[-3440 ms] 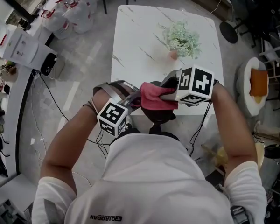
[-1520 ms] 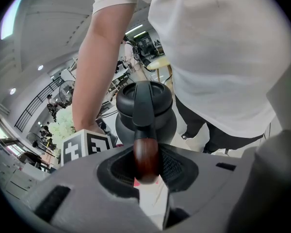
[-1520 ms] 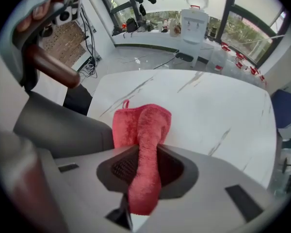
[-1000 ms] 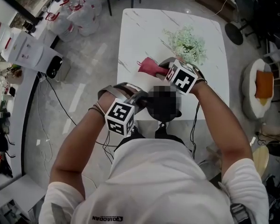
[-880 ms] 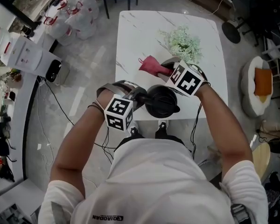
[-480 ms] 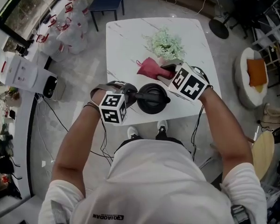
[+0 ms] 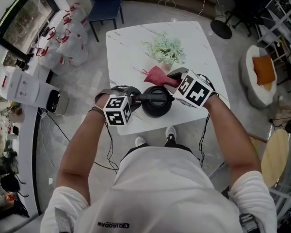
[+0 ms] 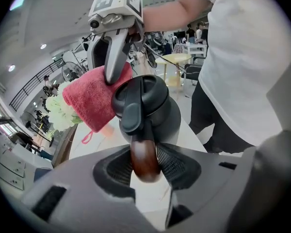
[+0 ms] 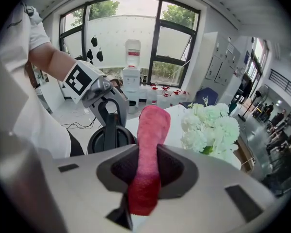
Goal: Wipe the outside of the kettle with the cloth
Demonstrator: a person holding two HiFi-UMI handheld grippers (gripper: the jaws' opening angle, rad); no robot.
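Now: kettle (image 8: 150,115) upright on white table (image 7: 131,47). Left gripper (image 8: 145,165) jaws just been opening; kettle's wooden handle (image 8: 145,152) sits loosely between them. Right gripper (image 9: 145,171) clamped on red cloth (image 9: 153,130), just beside kettle; flowers (image 7: 167,50) beyond kettle.

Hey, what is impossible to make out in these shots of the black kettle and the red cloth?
- Black wooden-handled kettle, spout and far side: the head view sees mostly its lid from above; its own body hides them in the left gripper view.
- Whether the red terry cloth touches the kettle: they overlap in the left gripper view, contact unclear.
- White flower bunch, base: blooms cover it in the head view.
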